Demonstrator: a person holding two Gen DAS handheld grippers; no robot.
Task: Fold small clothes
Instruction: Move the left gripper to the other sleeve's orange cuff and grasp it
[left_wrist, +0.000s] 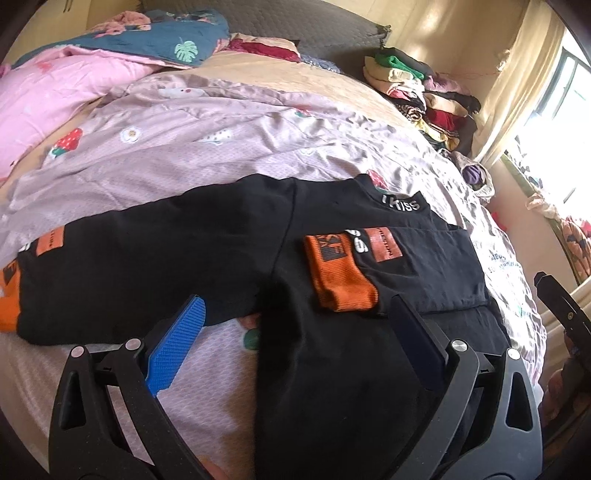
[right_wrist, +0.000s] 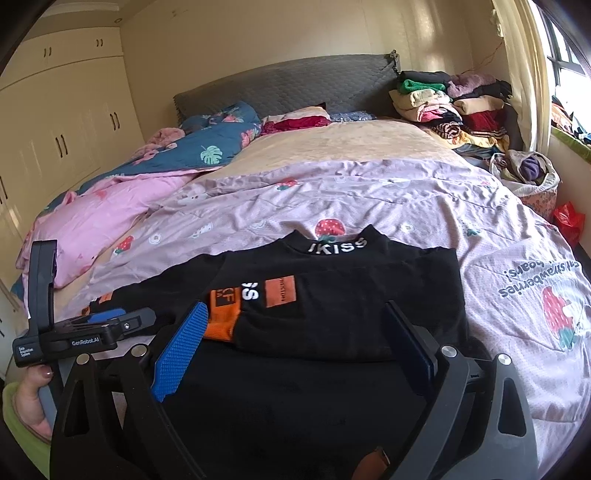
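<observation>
Left wrist view shows your left gripper (left_wrist: 295, 317) wide open, empty, over the black top (left_wrist: 221, 258) on the bed (left_wrist: 221, 140); only the right view shows your right gripper (right_wrist: 295, 325), equally agape, and your hand (right_wrist: 31, 402)

Black long-sleeved top (left_wrist: 229, 258) with orange cuffs, flat, one sleeve folded across

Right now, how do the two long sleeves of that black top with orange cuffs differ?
The right sleeve is folded across the black top's body, its orange cuff lying on the chest. The left sleeve stretches straight out over the lilac strawberry-print quilt, unfolded. Both carry an orange patch and white lettering.
</observation>
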